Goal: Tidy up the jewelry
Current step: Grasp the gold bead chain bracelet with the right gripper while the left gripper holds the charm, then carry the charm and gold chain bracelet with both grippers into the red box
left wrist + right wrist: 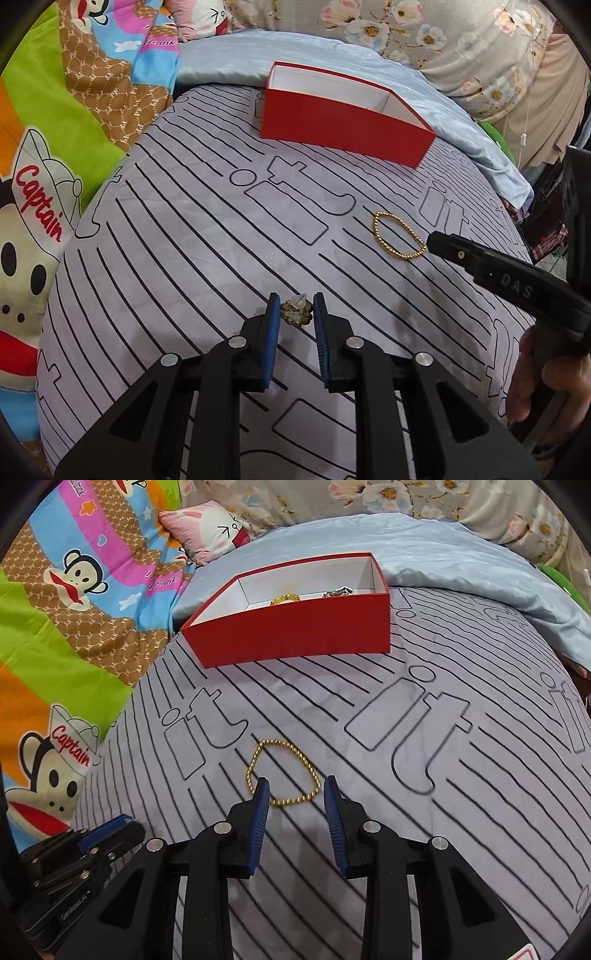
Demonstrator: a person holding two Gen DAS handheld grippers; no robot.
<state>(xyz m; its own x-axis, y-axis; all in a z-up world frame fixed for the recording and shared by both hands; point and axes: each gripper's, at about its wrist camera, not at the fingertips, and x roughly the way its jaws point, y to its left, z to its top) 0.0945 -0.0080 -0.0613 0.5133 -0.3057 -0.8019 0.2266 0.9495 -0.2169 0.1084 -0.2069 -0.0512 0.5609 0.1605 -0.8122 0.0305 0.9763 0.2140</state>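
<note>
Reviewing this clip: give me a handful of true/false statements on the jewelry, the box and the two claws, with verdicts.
1. The red box already holds some jewelry. True: a gold piece and a silvery piece lie inside it.
2. The gold bead bracelet is in the box. False: it lies on the striped sheet, in front of the box.
3. The left claw has a small gold earring between its fingers. True.
4. The right claw is clamped on the bracelet. False: its fingers stand apart over the bracelet's near side, pressing nothing.
5. The box has its lid on. False: it is open on top.
</note>
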